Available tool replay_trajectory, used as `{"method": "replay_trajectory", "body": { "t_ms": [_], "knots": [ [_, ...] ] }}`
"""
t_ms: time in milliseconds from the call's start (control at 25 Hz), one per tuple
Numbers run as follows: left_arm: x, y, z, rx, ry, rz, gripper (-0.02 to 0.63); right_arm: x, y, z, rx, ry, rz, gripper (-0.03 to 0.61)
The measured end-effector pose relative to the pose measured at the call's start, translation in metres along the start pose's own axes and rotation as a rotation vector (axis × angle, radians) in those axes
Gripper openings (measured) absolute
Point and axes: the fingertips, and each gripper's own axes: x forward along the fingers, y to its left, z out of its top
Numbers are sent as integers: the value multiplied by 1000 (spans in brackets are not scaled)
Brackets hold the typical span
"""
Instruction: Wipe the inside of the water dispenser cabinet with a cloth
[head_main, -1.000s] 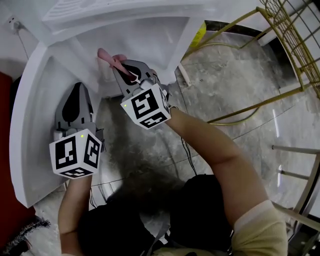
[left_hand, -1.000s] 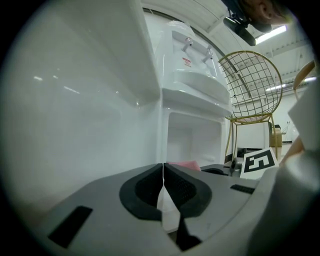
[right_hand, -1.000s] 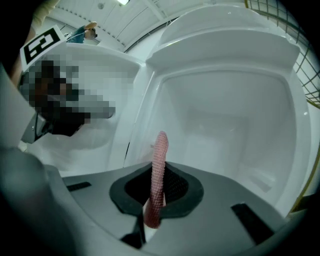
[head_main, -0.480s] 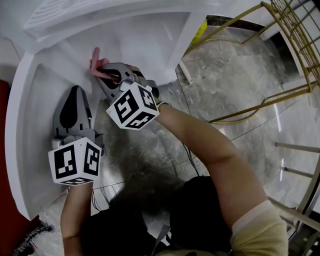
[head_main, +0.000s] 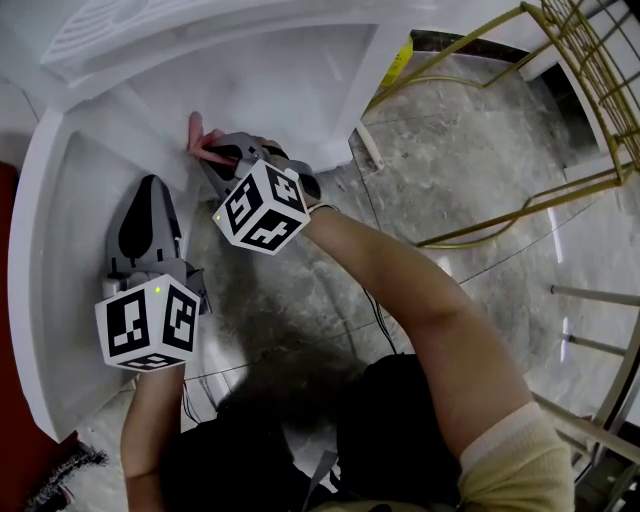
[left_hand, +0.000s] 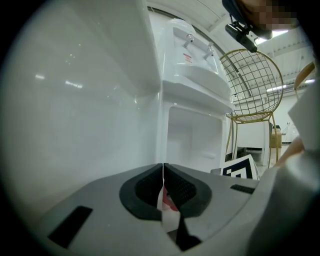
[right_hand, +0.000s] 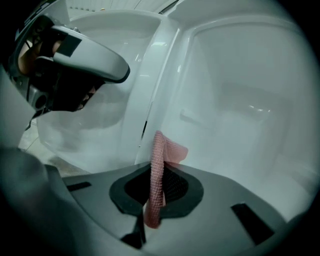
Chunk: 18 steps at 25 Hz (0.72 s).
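The white water dispenser cabinet (head_main: 290, 80) stands open, its door (head_main: 40, 250) swung out to the left. My right gripper (head_main: 222, 150) reaches into the opening's lower left corner, shut on a pink cloth (head_main: 198, 138) that touches the inner wall. In the right gripper view the cloth (right_hand: 159, 165) stands up between the jaws of that gripper (right_hand: 157, 187), facing the white interior (right_hand: 240, 110). My left gripper (head_main: 150, 190) lies against the door's inner face, jaws together. The left gripper view shows its closed tips (left_hand: 163, 187) pointing toward the cabinet opening (left_hand: 192, 140).
A gold wire frame (head_main: 590, 90) stands on the concrete floor at the right, also seen as a gold wire chair (left_hand: 250, 85). A yellow tag (head_main: 397, 70) hangs by the cabinet's right edge. Thin cables (head_main: 375, 300) run across the floor. Metal legs (head_main: 590, 300) sit at the far right.
My right gripper has carried the pink cloth leftward and a little deeper, to the cabinet's left inner wall. The left gripper has stayed against the door.
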Motion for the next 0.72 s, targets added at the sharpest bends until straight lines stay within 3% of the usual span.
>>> {"method": "replay_trajectory", "body": {
  "t_ms": [240, 720],
  "knots": [
    [1, 1, -2, -4, 2, -2, 15, 4, -6, -26, -31, 115, -27, 26],
    [-2, -3, 0, -7, -1, -17, 15, -1, -48, -63, -222, 299, -251, 26]
  ]
}}
